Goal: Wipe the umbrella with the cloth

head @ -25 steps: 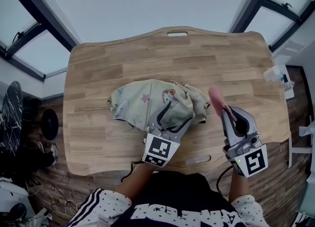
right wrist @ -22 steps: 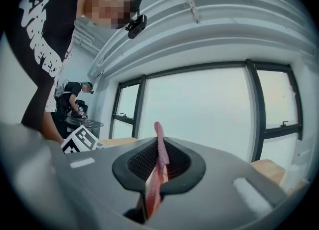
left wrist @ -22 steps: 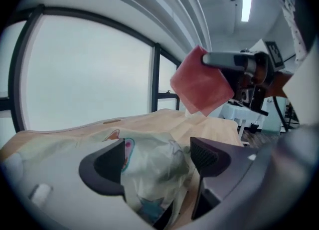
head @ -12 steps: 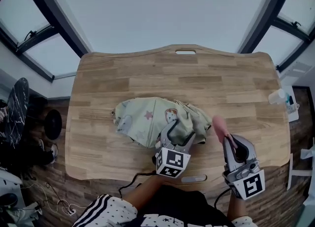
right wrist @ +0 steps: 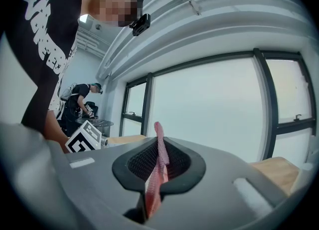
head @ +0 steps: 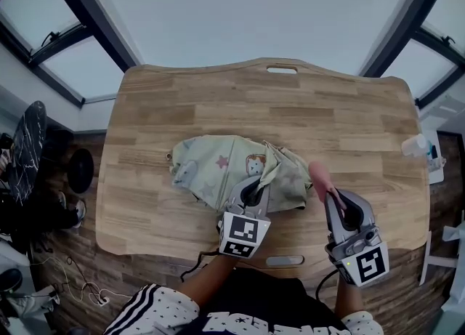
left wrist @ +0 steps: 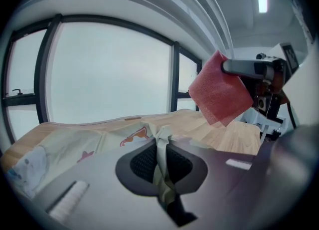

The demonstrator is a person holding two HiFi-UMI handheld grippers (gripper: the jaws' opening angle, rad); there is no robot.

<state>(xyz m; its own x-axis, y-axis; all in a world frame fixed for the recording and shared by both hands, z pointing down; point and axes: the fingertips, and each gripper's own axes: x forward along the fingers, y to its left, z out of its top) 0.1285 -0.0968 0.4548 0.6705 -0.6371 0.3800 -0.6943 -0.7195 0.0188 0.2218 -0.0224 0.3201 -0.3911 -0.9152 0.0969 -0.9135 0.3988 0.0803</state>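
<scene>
**Grippers pinch umbrella and cloth over wooden table**

The left gripper (head: pixel 254 187), its jaws just closed, nips a fold of the pale green, star-printed folded umbrella (head: pixel 218 168), which lies at the middle of the light wooden table (head: pixel 349 119). Beside it, the right gripper (head: pixel 331 197) clamps a thin pink-red cloth (head: pixel 318 179), held in the air.

Pale green umbrella (head: pixel 218 170) (star and animal prints) crumpled on table (head: pixel 182 101), pink cloth (head: pixel 318 179) aloft beside it
</scene>
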